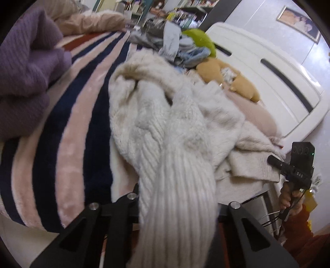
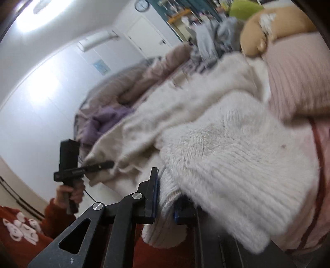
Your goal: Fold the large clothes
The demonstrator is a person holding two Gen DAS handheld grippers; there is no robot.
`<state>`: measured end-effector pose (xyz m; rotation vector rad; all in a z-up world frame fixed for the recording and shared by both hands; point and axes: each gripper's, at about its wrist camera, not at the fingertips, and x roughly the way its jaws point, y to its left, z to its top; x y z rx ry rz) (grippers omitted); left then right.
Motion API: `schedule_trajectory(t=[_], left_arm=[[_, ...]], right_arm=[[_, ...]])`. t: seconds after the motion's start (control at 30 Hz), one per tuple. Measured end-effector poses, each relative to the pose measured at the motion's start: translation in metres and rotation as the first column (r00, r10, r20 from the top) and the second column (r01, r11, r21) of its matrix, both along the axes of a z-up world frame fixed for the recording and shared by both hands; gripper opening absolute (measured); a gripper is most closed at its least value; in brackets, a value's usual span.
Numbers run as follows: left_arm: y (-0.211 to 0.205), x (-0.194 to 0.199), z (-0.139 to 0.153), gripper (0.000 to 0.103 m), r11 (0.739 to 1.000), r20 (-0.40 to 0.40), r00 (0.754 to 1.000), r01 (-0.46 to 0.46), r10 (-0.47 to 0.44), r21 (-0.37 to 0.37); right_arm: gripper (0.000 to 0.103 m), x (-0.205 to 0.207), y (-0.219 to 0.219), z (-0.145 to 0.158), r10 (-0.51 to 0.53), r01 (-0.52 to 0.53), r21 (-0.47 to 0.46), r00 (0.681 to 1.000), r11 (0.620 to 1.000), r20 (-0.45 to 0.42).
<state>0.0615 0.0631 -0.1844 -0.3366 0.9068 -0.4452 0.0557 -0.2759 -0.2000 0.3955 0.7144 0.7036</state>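
On the bed, at its near edge: one cream knit sweater [image 1: 165, 127], fluffy and ribbed, lying crumpled across one striped blanket [image 1: 68, 132] of navy, pink and red bands.

Grippers, two. The left gripper [image 1: 175, 208] has its jaws clenched on one ribbed sleeve or hem of the sweater, which rises from between the fingers and covers their tips; in the right wrist view the same gripper [image 2: 107, 165] shows side-on, closed on a fold of cream knit, carried by one hand [image 2: 71, 194] in a red sleeve. The right gripper [image 2: 165, 204] has its jaws clamped on another ribbed edge of the sweater, blue pads pressed against the fabric on both sides; in the left wrist view it [image 1: 272, 159] shows at the far right, its tip at the sweater's edge, held by one hand [image 1: 287, 195], also red-sleeved. Both ends of the garment are thus gripped, with the bulk bunched on the bed between them.

Other items on the bed: one purple knit garment [image 1: 26, 68], heaped beside the blanket; one pink pillow [image 2: 297, 82], just beyond the sweater; one tan plush toy [image 1: 226, 76], resting past the pillow; one lime-green object [image 1: 200, 39], kind unclear; one heap of grey and blue clothes [image 1: 175, 45], pieces not countable; one beige quilt [image 1: 92, 20], at the far end.

Surroundings: one white headboard [image 1: 268, 68] with two dark slots; one framed picture [image 1: 299, 24] on the wall; one wall clock [image 2: 142, 5].
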Motion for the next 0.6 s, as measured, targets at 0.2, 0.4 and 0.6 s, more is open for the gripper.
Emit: schedule_trajectory(t=[0.2,0.4,0.6], left_arm=[[0.006,-0.022,0.027,0.014,0.999,0.072,0.997,0.003,0.0,-0.038],[0.016,-0.062,0.058,0.013,0.998,0.137,0.991,0.004,0.004,-0.06],[0.024,-0.118,0.1,0.013,0.999,0.215,0.977,0.011,0.0,-0.051]], right_arm=[[0.005,-0.021,0.001,0.024,-0.002,0.0,0.03,0.998,1.0,0.056],[0.005,-0.057,0.004,0.047,-0.002,-0.001,0.027,0.994,1.0,0.112],[0.005,-0.107,0.003,0.073,-0.006,0.007,-0.006,0.987,1.0,0.163]])
